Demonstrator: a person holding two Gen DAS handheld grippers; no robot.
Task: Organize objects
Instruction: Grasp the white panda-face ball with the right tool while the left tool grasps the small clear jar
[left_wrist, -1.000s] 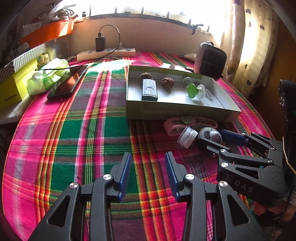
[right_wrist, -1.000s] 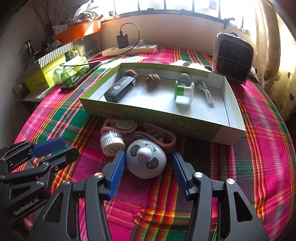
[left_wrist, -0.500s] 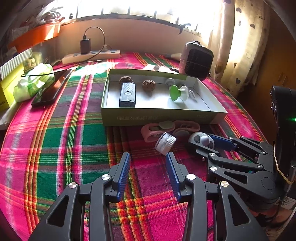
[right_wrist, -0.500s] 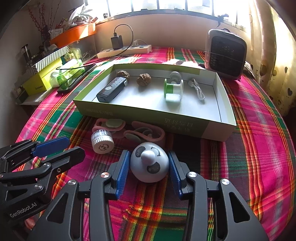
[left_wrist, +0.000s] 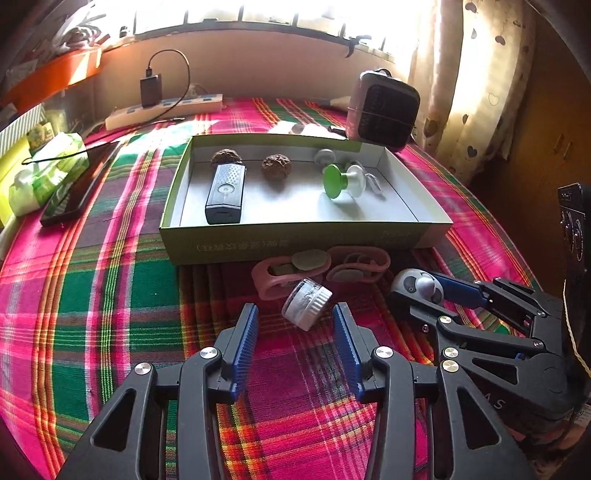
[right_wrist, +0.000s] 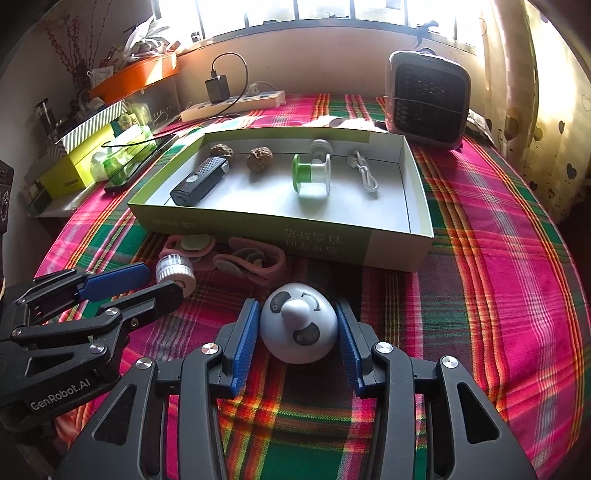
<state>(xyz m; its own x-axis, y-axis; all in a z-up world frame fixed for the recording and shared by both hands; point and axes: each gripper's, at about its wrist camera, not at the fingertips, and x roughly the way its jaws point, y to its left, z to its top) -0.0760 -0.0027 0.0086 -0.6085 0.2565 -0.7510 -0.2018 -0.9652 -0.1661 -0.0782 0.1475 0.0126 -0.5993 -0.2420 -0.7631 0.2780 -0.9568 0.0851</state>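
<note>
A small clear jar with a white cap (left_wrist: 306, 302) lies on its side on the plaid cloth. It sits between the tips of my left gripper (left_wrist: 295, 311), whose jaws are opening and do not touch it. My right gripper (right_wrist: 296, 308) is shut on a grey panda-face ball (right_wrist: 297, 328), a pad pressed to each side. Two pink silicone straps (left_wrist: 284, 271) lie against the front wall of the green box (left_wrist: 295, 243). The box holds a black remote (left_wrist: 225, 192), two walnuts (left_wrist: 276, 166), a green and white spool (left_wrist: 340, 181) and a white cable (right_wrist: 364, 171).
A small heater (left_wrist: 384, 107) stands behind the box's right corner. A power strip with a charger (left_wrist: 166, 110) lies along the back wall. A phone (left_wrist: 77, 184) and a green tissue pack (left_wrist: 48, 170) are at the left. A curtain hangs on the right.
My left gripper has moved up to the jar and its jaws have widened around it. My right gripper's jaws have come in onto the panda ball.
</note>
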